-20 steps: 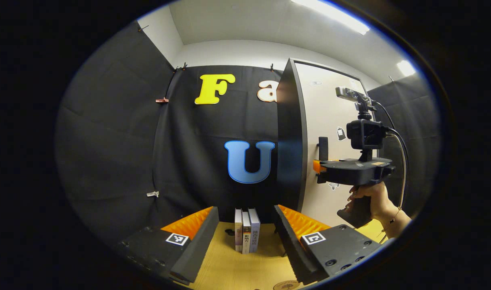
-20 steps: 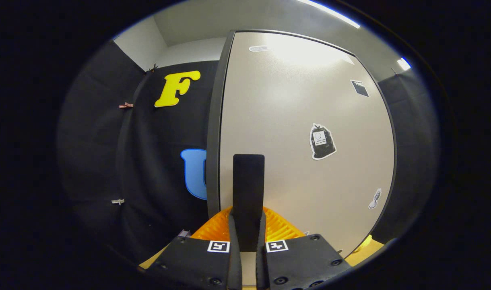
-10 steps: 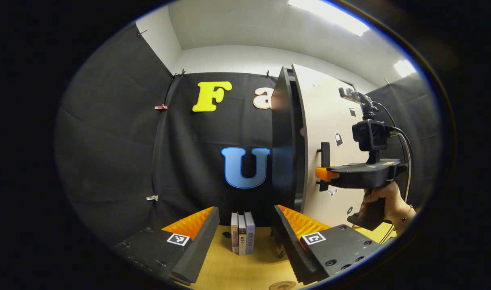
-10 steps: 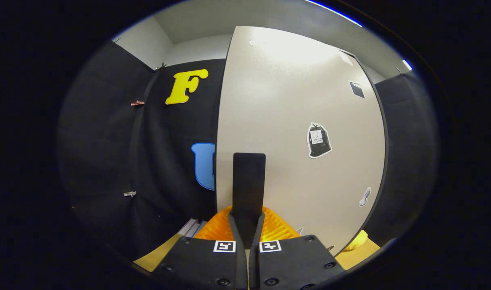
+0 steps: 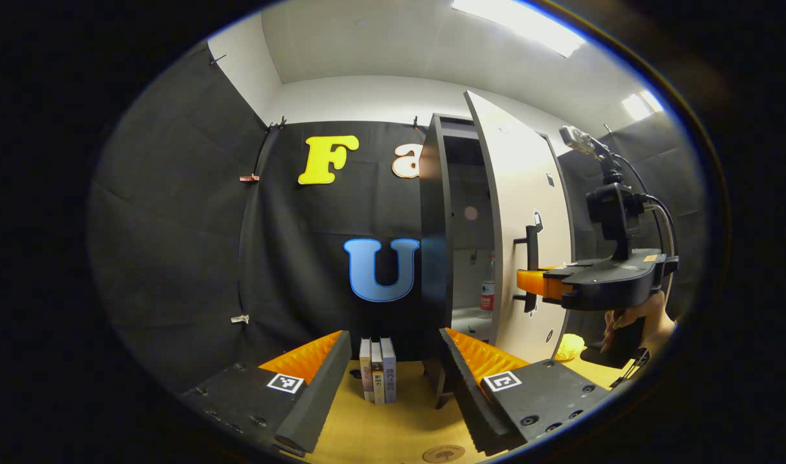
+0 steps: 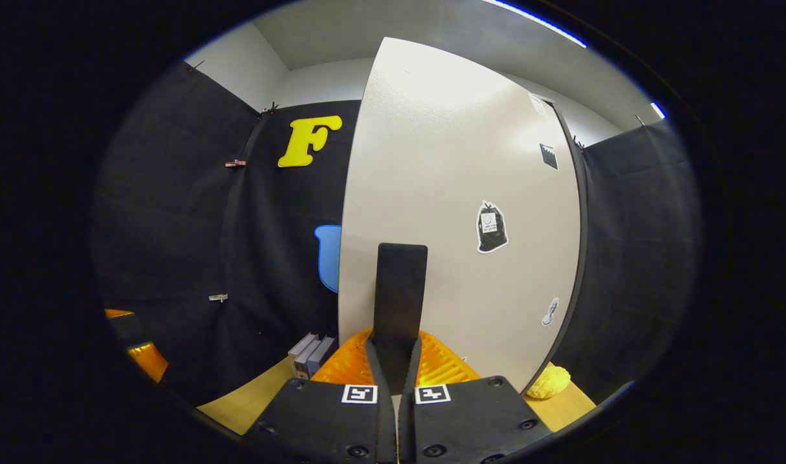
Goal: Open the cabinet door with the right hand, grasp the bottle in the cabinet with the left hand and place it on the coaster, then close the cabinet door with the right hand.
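Observation:
The tall dark cabinet (image 5: 435,245) stands at centre right with its pale door (image 5: 522,225) swung partly out. Inside, on a shelf, a clear bottle (image 5: 488,291) with a red label stands upright. My right gripper (image 5: 529,288), held by a hand (image 5: 631,319), is shut on the black door handle (image 5: 532,258). In the right gripper view the handle (image 6: 401,290) rises between the closed fingers of the right gripper (image 6: 397,361) against the door (image 6: 470,193). My left gripper (image 5: 393,361) is open and empty, in front of the cabinet. A round coaster (image 5: 443,453) lies on the wooden table.
Three books (image 5: 377,370) stand upright on the table (image 5: 393,425) left of the cabinet, also the books (image 6: 310,353) in the right gripper view. A yellow lump (image 6: 547,381) lies by the door's lower edge, the same lump (image 5: 567,348) behind my right finger.
The door has swung open from closed, pulled by the right gripper on the handle. The cabinet's inside and the bottle have come into sight. The left gripper stayed open and drifted little.

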Demonstrator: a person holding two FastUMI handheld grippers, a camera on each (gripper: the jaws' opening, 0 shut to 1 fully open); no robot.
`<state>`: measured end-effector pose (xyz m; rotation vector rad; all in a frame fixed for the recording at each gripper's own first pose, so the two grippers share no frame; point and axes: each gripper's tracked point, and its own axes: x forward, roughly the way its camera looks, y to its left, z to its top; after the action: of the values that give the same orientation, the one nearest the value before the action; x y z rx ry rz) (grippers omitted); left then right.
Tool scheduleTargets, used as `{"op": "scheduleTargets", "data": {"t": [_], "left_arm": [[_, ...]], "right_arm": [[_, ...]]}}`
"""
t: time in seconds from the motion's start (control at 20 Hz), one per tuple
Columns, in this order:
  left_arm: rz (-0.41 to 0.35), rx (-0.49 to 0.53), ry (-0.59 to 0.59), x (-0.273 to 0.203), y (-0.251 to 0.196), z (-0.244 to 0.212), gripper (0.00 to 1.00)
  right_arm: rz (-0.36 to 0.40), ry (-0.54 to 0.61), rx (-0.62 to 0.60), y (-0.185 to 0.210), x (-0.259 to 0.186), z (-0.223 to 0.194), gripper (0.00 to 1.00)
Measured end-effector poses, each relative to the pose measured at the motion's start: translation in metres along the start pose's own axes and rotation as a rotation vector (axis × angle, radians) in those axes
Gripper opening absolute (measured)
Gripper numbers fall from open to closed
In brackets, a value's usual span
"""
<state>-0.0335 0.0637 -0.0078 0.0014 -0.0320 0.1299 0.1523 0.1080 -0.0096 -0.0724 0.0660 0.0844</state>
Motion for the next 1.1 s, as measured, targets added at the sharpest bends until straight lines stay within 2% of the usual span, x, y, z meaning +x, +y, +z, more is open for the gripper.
{"op": "scheduleTargets", "data": {"t": [0.25, 0.45, 0.7, 0.9, 1.1], "left_arm": [[-0.09, 0.012, -0.015, 0.0, -0.03, 0.004, 0.86], [-0.228, 0.007, -0.02, 0.006, -0.07, 0.002, 0.86], [-0.398, -0.019, 0.006, 0.02, -0.119, -0.009, 0.86], [-0.514, 0.03, -0.002, 0.032, -0.166, -0.013, 0.86], [-0.598, 0.022, -0.025, 0.039, -0.216, -0.013, 0.87]], "right_arm": [[-0.024, -0.006, 0.012, -0.025, -0.037, 0.001, 0.06], [-0.077, 0.001, 0.006, -0.045, -0.06, 0.001, 0.06], [-0.194, 0.017, -0.011, -0.083, -0.089, 0.002, 0.06], [-0.308, 0.029, -0.037, -0.119, -0.111, 0.002, 0.05], [-0.359, 0.044, -0.027, -0.156, -0.129, -0.001, 0.05]]}}
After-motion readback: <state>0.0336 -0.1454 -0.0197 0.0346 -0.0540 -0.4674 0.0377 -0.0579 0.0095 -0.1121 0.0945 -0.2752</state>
